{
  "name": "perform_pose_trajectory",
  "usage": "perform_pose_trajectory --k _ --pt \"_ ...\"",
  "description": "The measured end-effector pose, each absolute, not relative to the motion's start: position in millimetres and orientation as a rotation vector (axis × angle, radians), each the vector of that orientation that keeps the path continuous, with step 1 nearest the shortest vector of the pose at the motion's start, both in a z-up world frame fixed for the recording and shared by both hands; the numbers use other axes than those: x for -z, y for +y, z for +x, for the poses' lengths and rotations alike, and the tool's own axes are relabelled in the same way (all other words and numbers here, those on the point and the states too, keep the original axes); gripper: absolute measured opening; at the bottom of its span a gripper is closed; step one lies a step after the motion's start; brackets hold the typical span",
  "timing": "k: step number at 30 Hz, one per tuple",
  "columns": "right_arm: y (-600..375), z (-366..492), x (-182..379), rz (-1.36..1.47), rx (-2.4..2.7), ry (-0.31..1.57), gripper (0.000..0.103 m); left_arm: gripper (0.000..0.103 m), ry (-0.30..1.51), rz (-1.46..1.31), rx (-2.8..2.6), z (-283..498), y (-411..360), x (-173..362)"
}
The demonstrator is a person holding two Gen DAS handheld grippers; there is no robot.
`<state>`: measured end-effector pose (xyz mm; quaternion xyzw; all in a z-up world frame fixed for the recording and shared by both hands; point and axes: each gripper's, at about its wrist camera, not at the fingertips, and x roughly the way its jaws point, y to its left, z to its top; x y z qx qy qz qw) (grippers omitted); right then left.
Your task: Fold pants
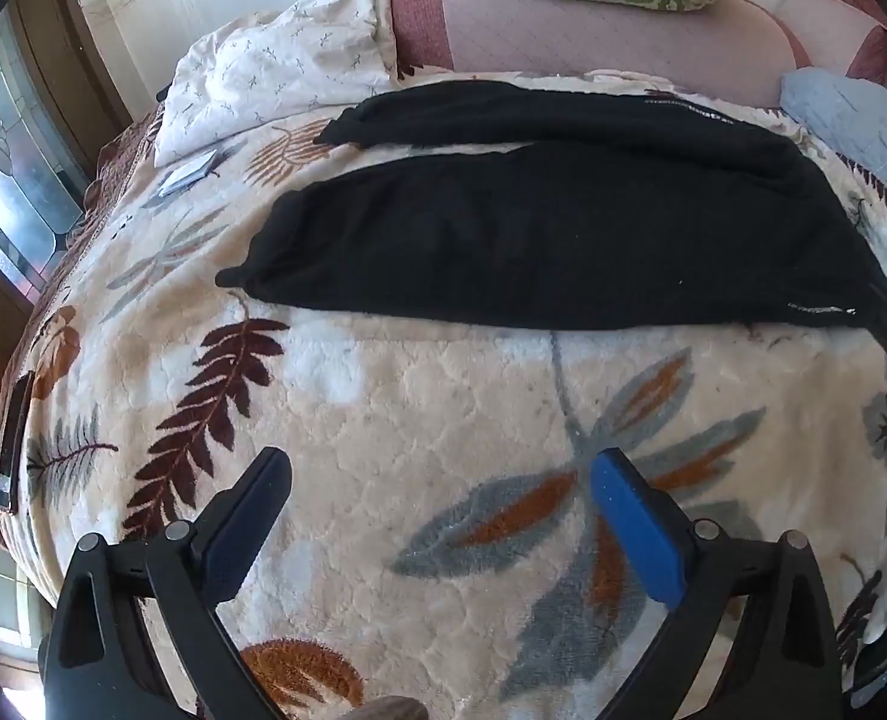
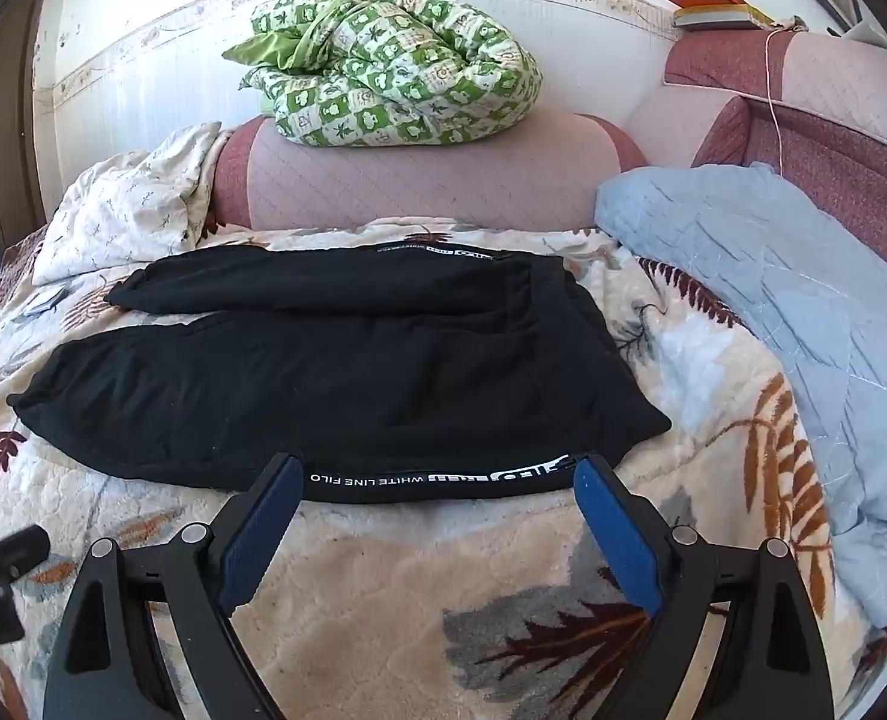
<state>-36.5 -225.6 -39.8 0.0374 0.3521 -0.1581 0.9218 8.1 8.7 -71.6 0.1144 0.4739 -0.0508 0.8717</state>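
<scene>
The black pants [image 2: 335, 360] lie flat and unfolded across the leaf-patterned blanket [image 2: 383, 588] on the bed, legs stretched toward nine o'clock and the waist end toward three o'clock in the right wrist view, with a narrow strip of blanket showing between the two legs. The right gripper [image 2: 434, 468] hangs just over the near edge of the pants, its jaws spread wide with the white-lettered side stripe [image 2: 437, 477] running between them, holding nothing. In the left wrist view the left gripper [image 1: 440, 465] stands over bare blanket, its jaws likewise wide and empty, and the pants sit well apart from it toward twelve o'clock. A green checked quilt [image 2: 383, 66] is bundled on the pink headboard [image 2: 419, 180] at twelve o'clock, a white pillow [image 2: 125, 198] lies at ten o'clock, and a light blue pillow [image 2: 773, 300] lies at two o'clock beside the waist end.
</scene>
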Motion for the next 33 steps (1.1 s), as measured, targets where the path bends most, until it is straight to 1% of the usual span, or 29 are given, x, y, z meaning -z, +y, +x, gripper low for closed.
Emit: perform_pose_trajectory --k 4,12,16,21,22,25,33 --pt "-226 -34 43 0.087 0.325 0.739 0.095 0.101 1.027 0.237 0.092 10 14 92" --pt "-226 -32 49 0.089 0.321 0.760 0.095 0.103 1.011 0.082 0.122 10 36 103" --pt "-225 -31 50 0.088 0.320 0.765 0.095 0.103 0.988 0.093 0.122 5 32 104" --pt "-223 -28 51 0.083 0.316 0.776 0.095 0.103 1.001 0.119 0.144 7 29 102" --pt "-222 -28 51 0.082 0.317 0.776 0.095 0.103 1.014 0.123 0.147 8 29 100" --pt "-220 -29 50 0.074 0.313 0.770 0.095 0.089 1.001 0.142 0.125 8 29 87" --pt "-214 -30 48 0.051 0.311 0.763 0.095 0.089 0.862 0.200 0.116 -8 18 35"
